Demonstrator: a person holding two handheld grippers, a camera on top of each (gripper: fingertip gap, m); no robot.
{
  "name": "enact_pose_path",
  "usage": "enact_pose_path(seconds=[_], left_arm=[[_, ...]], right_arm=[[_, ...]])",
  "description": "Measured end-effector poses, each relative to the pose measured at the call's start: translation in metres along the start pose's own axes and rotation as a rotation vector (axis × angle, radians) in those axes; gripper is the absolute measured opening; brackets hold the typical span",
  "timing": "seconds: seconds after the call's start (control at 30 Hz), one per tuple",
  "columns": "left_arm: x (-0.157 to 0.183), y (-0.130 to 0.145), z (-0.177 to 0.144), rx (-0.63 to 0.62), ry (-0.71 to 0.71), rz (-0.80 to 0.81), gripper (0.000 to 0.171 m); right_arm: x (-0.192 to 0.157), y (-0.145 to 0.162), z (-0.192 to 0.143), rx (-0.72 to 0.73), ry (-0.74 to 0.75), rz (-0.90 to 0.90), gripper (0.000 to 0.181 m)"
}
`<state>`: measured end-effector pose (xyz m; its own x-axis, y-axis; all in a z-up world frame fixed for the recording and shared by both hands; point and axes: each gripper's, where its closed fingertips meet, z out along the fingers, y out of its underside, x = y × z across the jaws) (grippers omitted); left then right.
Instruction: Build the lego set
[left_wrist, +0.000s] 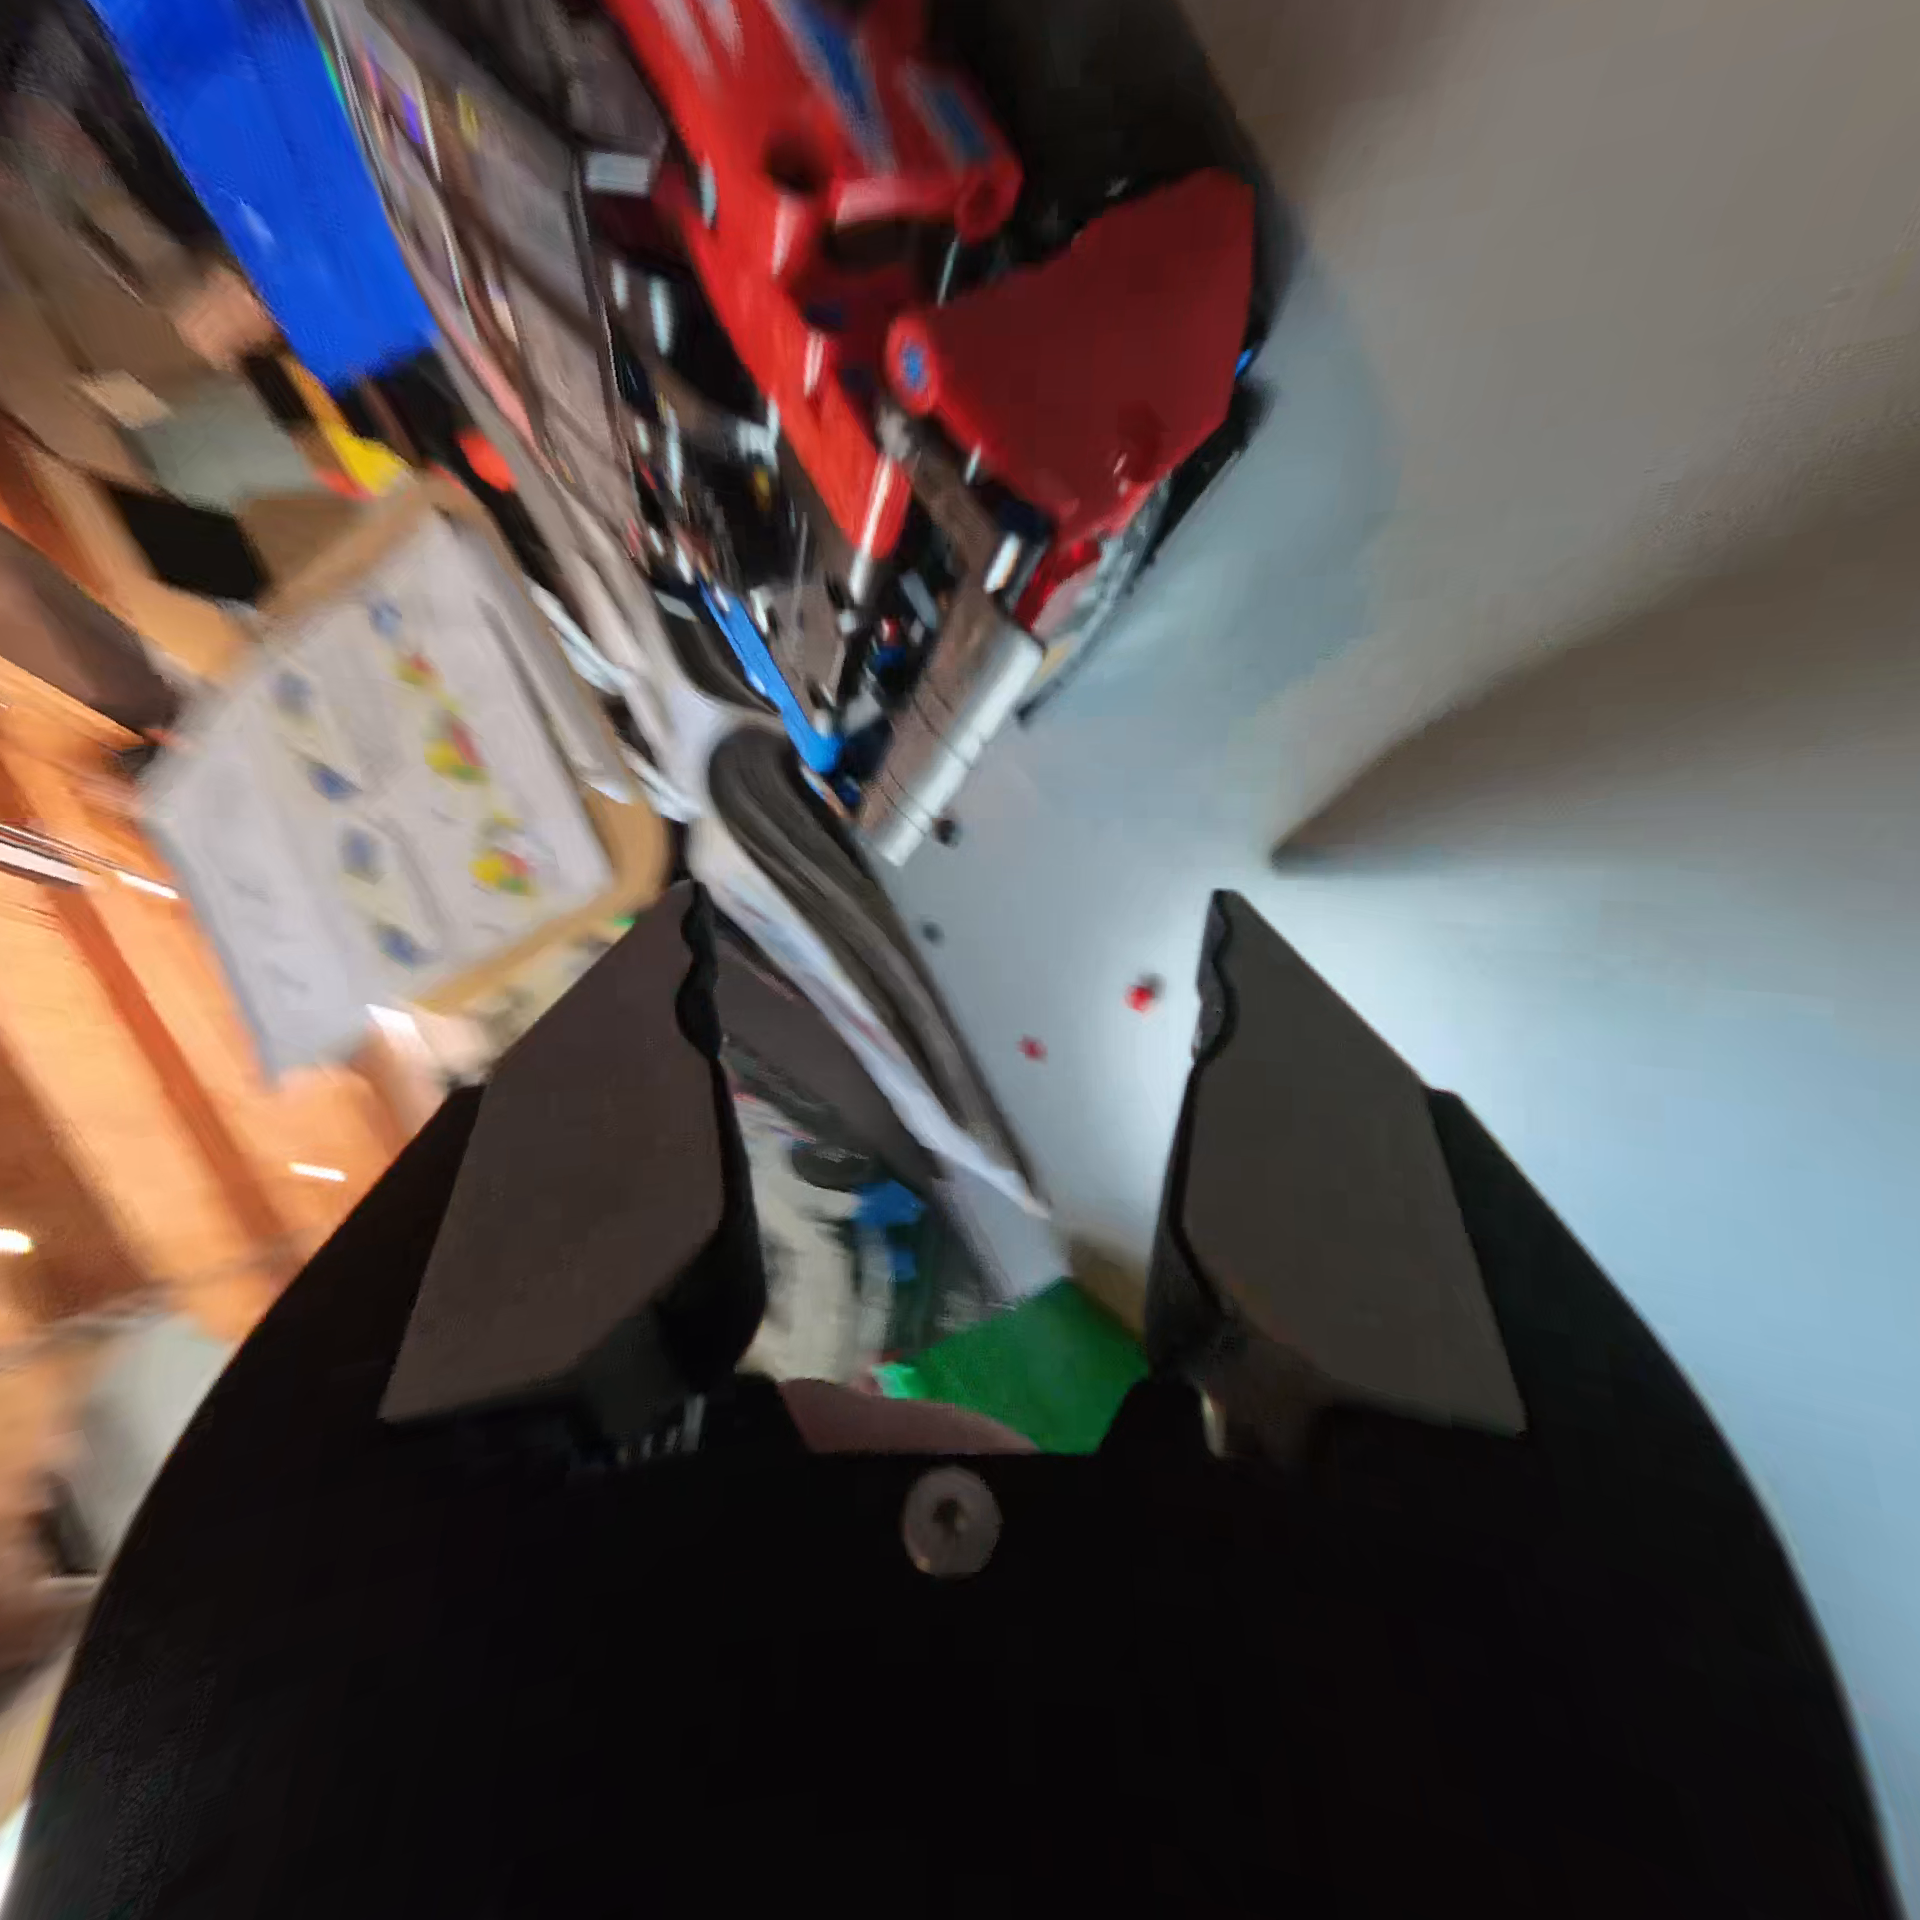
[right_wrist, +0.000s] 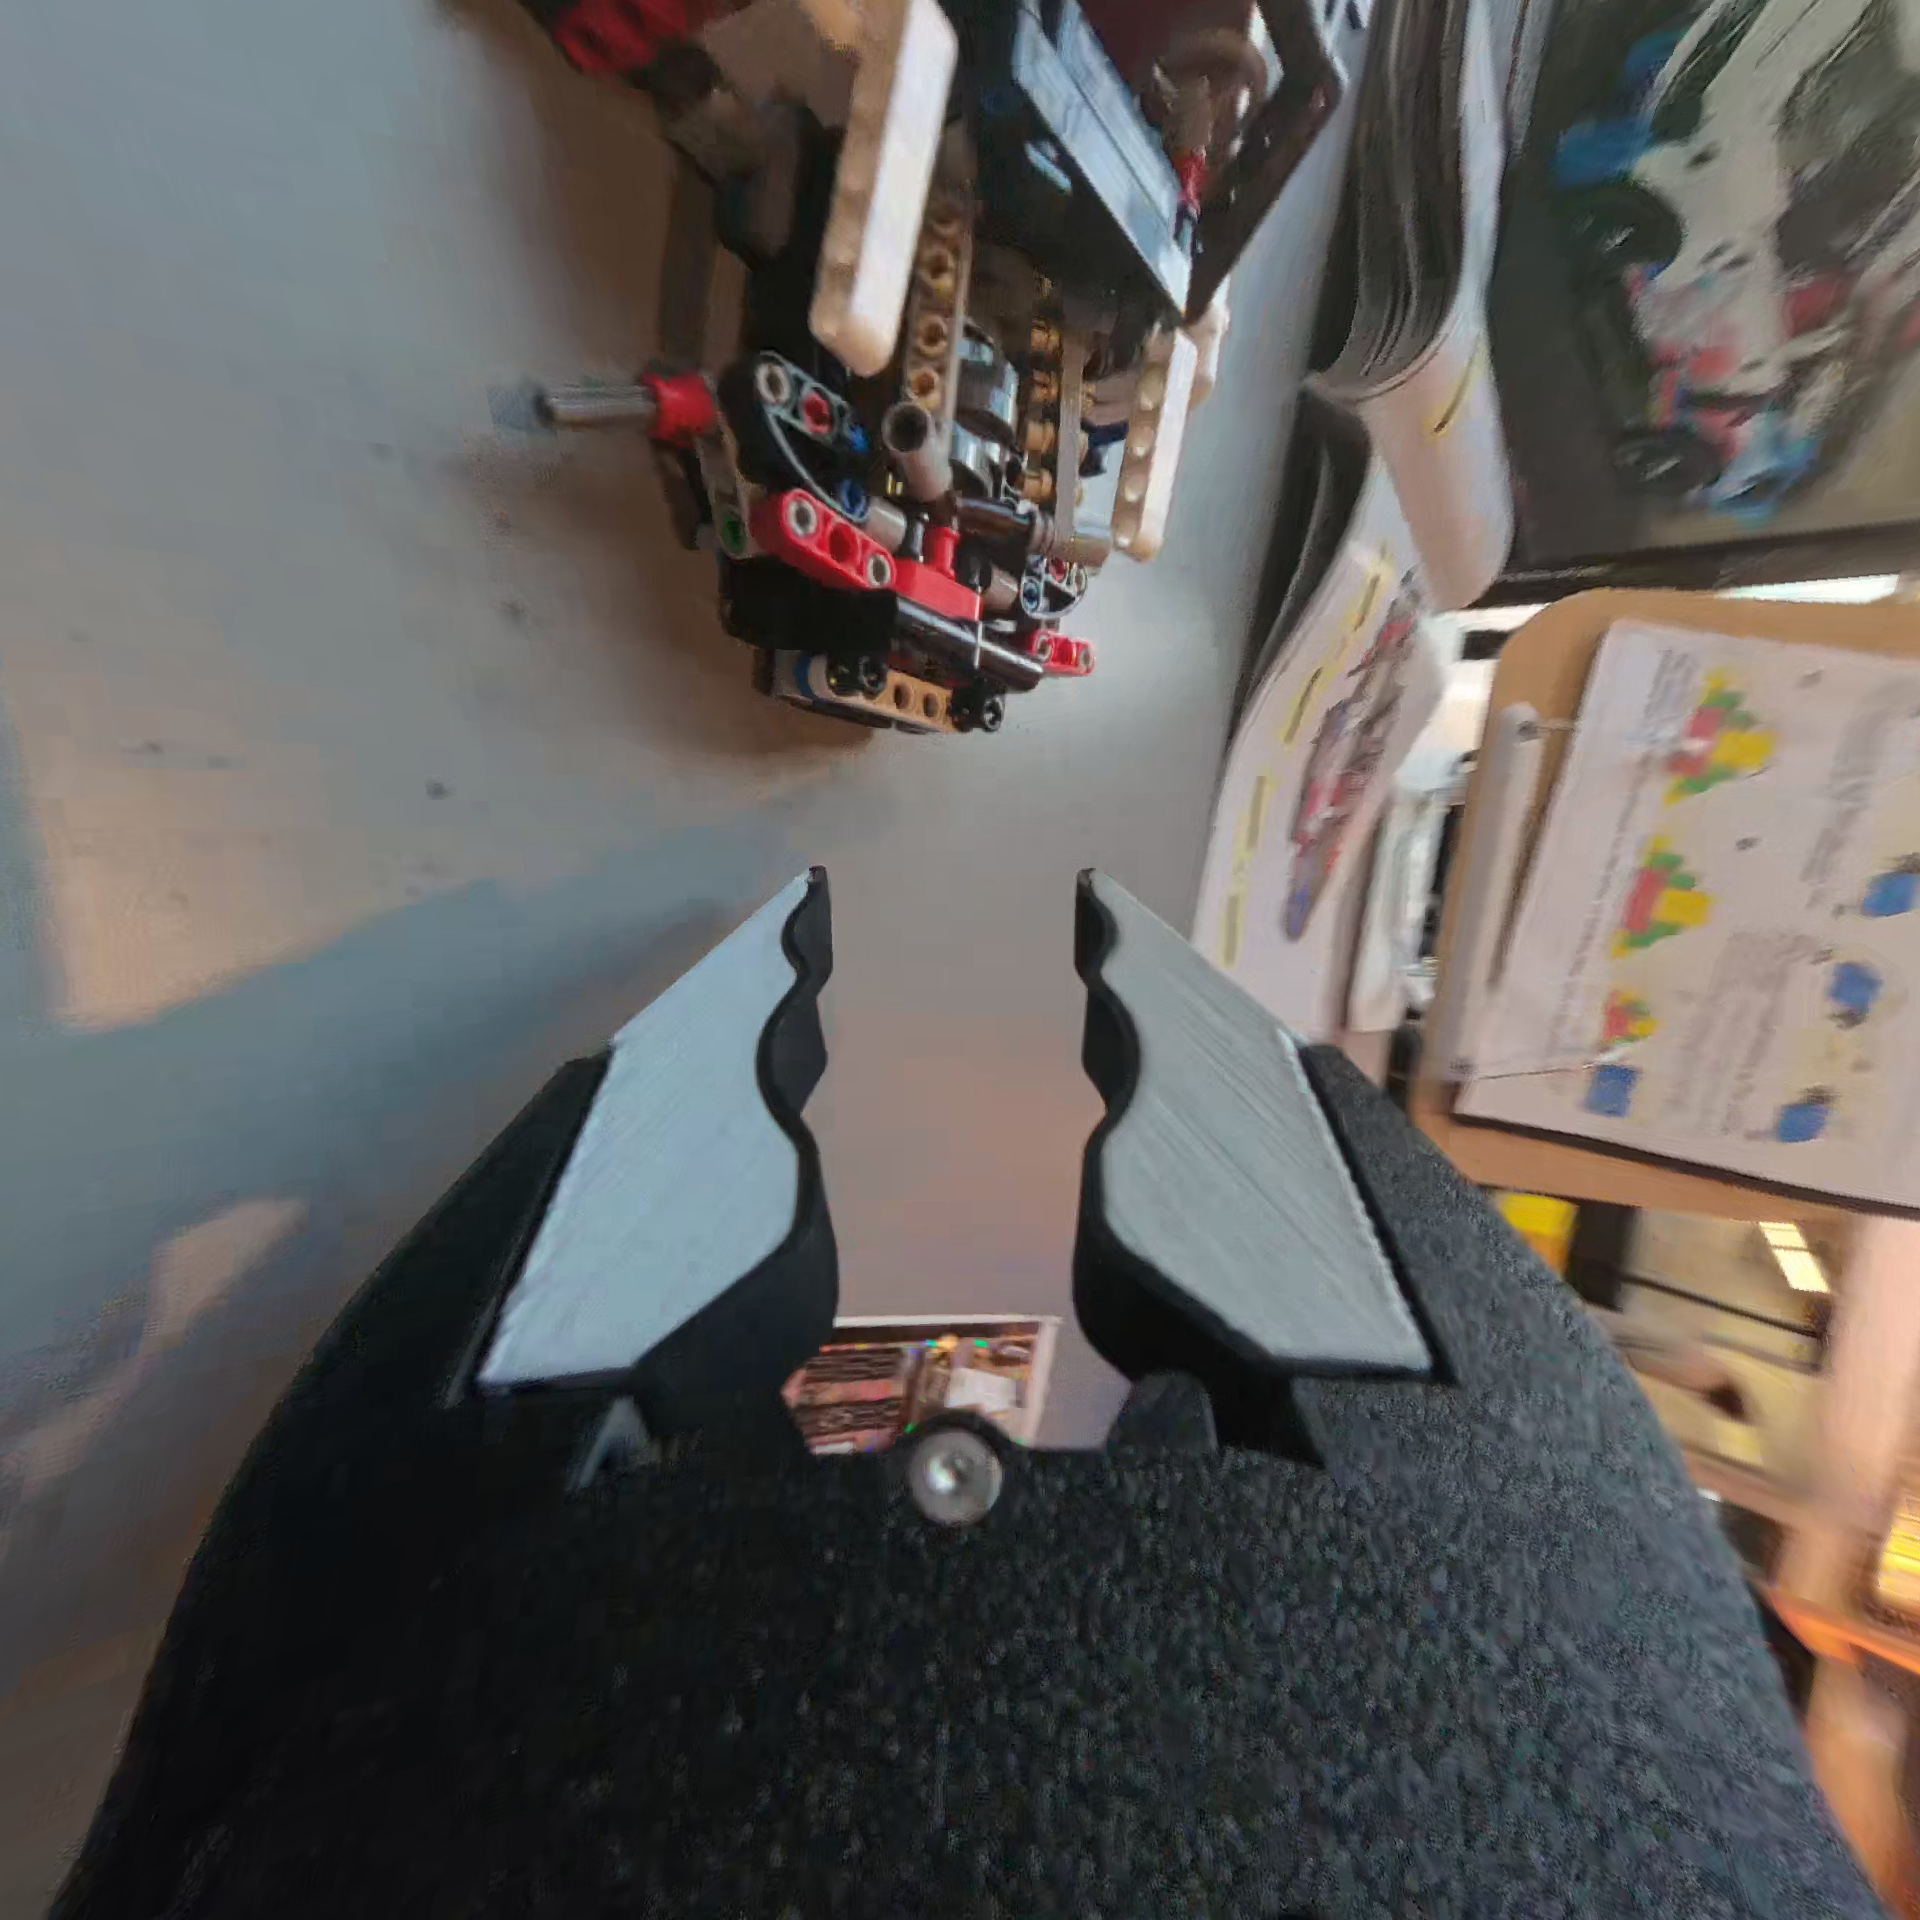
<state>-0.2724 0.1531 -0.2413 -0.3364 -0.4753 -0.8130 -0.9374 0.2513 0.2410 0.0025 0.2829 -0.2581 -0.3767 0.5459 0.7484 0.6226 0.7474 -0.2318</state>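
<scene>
A half-built lego vehicle lies on the white table; in the left wrist view (left_wrist: 935, 343) it shows red panels, a blue beam and grey parts, blurred by motion. In the right wrist view (right_wrist: 935, 468) its end shows black, red, tan and white beams with a grey axle sticking out. My left gripper (left_wrist: 956, 914) is open and empty, well short of the model. My right gripper (right_wrist: 951, 883) is open and empty above bare table, short of the model's end. Two small red pieces (left_wrist: 1141, 992) lie on the table between the left fingers.
An open instruction booklet (left_wrist: 862, 987) lies by the model; it also shows in the right wrist view (right_wrist: 1320, 790). A printed sheet on a wooden board (right_wrist: 1714, 904) stands at the table's edge. A blue bin (left_wrist: 281, 177) and a green object (left_wrist: 1029, 1361) sit nearby. Tip to tip, the grippers are about 30 cm apart.
</scene>
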Motion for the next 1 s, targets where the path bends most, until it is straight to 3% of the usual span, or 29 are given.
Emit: enact_pose_path(seconds=[0.03, 0.1, 0.2, 0.27, 0.33, 0.4, 0.47, 0.53, 0.6, 0.7, 0.83, 1.0], left_arm=[[0.008, 0.006, -0.006, -0.016, 0.075, -0.152, 0.086], [0.017, 0.009, -0.018, -0.001, 0.167, -0.554, 0.097], [0.025, -0.019, -0.038, 0.194, 0.376, -1.206, 0.094], [0.022, -0.035, -0.041, 0.299, 0.457, -1.435, 0.087], [0.03, -0.038, -0.031, 0.238, 0.533, -1.533, 0.086], [0.042, -0.049, -0.023, 0.171, 0.681, -1.572, 0.09], [0.032, -0.057, -0.017, 0.207, 0.719, -1.614, 0.073], [0.02, -0.066, -0.014, 0.244, 0.784, -1.631, 0.068], [0.015, -0.072, -0.012, 0.247, 0.836, -1.538, 0.06], [0.006, -0.074, 0.001, 0.21, 0.865, -1.432, 0.059], [-0.016, -0.076, 0.031, 0.207, 0.893, -1.28, 0.055], [-0.061, -0.067, 0.097, 0.166, 0.797, -1.122, 0.034]], right_arm=[[-0.002, 0.001, 0.001, 0.023, -0.068, 0.102, 0.046], [-0.003, -0.002, 0.0, 0.093, -0.196, 0.305, 0.054], [-0.01, -0.019, -0.006, 0.261, -0.449, 0.596, 0.053], [-0.008, -0.031, -0.005, 0.372, -0.582, 0.748, 0.072], [-0.005, -0.032, 0.005, 0.397, -0.639, 0.796, 0.073], [-0.007, -0.031, 0.015, 0.384, -0.684, 0.81, 0.08], [-0.015, -0.036, 0.018, 0.38, -0.755, 0.823, 0.078], [-0.02, -0.036, 0.021, 0.358, -0.746, 0.829, 0.079], [-0.023, -0.036, 0.016, 0.345, -0.709, 0.824, 0.069], [-0.034, -0.024, 0.005, 0.258, -0.608, 0.813, 0.073], [-0.054, -0.002, -0.02, 0.128, -0.477, 0.808, 0.065], [-0.078, 0.012, -0.054, 0.021, -0.373, 0.853, 0.048]])
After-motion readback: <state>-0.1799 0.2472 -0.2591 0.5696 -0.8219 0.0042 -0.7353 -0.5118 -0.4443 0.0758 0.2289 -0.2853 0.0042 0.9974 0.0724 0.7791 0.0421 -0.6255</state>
